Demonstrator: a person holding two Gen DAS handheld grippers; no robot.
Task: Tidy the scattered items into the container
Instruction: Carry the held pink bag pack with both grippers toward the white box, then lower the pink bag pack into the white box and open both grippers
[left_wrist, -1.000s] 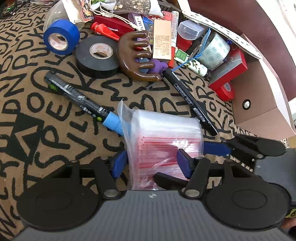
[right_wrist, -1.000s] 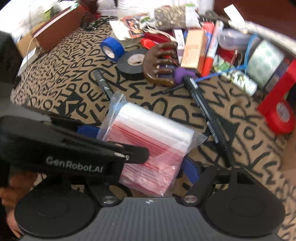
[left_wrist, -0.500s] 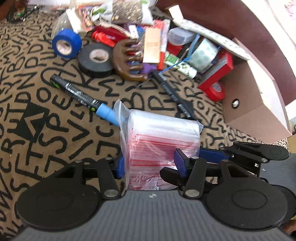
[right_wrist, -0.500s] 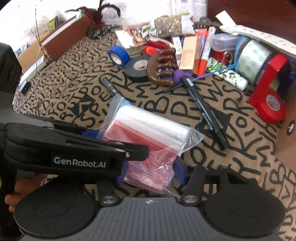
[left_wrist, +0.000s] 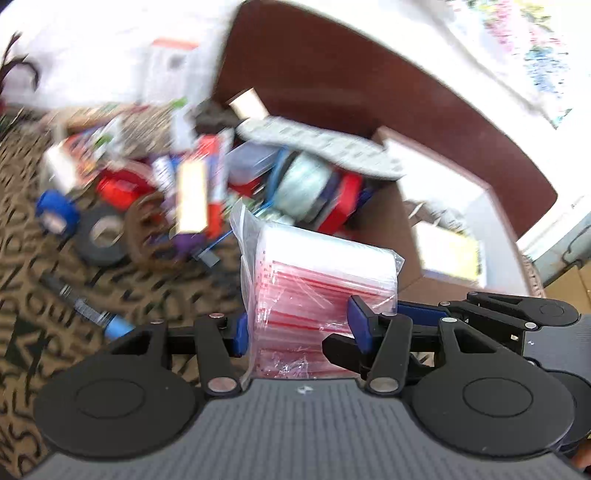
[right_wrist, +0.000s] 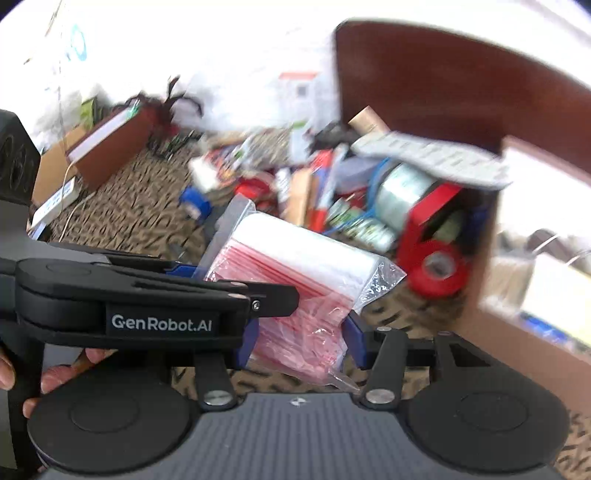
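A clear pack of red-striped zip bags (left_wrist: 317, 280) is held in the air between both grippers. My left gripper (left_wrist: 299, 328) is shut on its near end, blue pads on both sides. My right gripper (right_wrist: 301, 341) is shut on the same pack (right_wrist: 295, 266) from the other side. The left gripper's body (right_wrist: 147, 295) crosses the right wrist view. The brown cardboard box (left_wrist: 402, 229) stands at the right, close behind the pack; it also shows in the right wrist view (right_wrist: 480, 295). Both views are blurred.
On the patterned carpet lie a blue tape roll (left_wrist: 57, 218), a black tape roll (left_wrist: 103, 236), a blue-capped marker (left_wrist: 88, 310), a red tape dispenser (right_wrist: 436, 251) and a heap of small items (left_wrist: 192, 184). A dark brown board (left_wrist: 369, 92) stands behind.
Both grippers have lifted the pack off the carpet and carried it up and right toward the box. The items on the carpet have stayed where they were.
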